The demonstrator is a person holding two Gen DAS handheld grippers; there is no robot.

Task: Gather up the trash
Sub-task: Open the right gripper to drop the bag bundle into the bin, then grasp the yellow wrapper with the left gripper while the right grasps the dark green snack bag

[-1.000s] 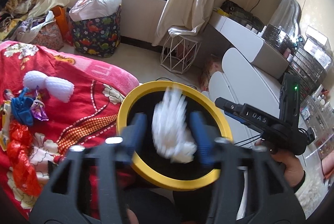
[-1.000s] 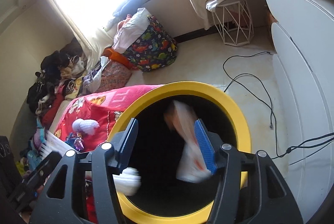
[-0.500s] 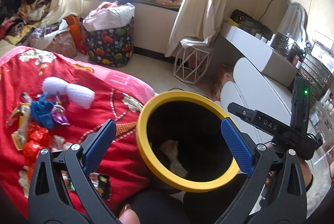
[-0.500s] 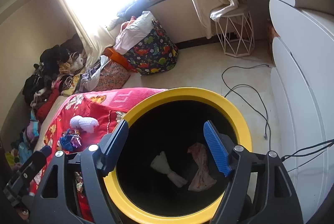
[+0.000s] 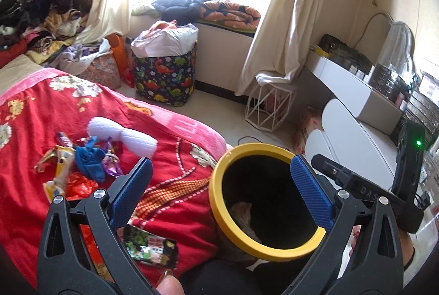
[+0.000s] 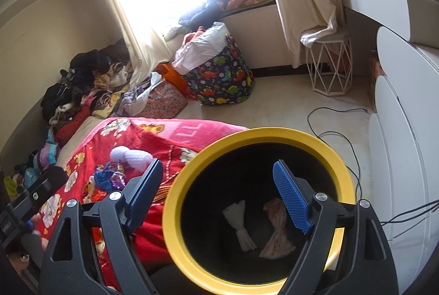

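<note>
Down inside the black bin with the yellow rim lie a white crumpled wrapper and a tan crumpled wrapper, each lengthwise toward the near wall. Right gripper is opening above the mouth, empty. Left gripper gapes at its widest, empty. More trash lies on the red floral blanket: a white foam sleeve lying slantwise, and a blue crumpled wrapper.

1. Your left gripper: jaws spread wide, nothing between the pads, angled downward.
2. Your right gripper: jaws opening, empty too.
3. Fingertip at bottom edge, probably your left hand.
</note>
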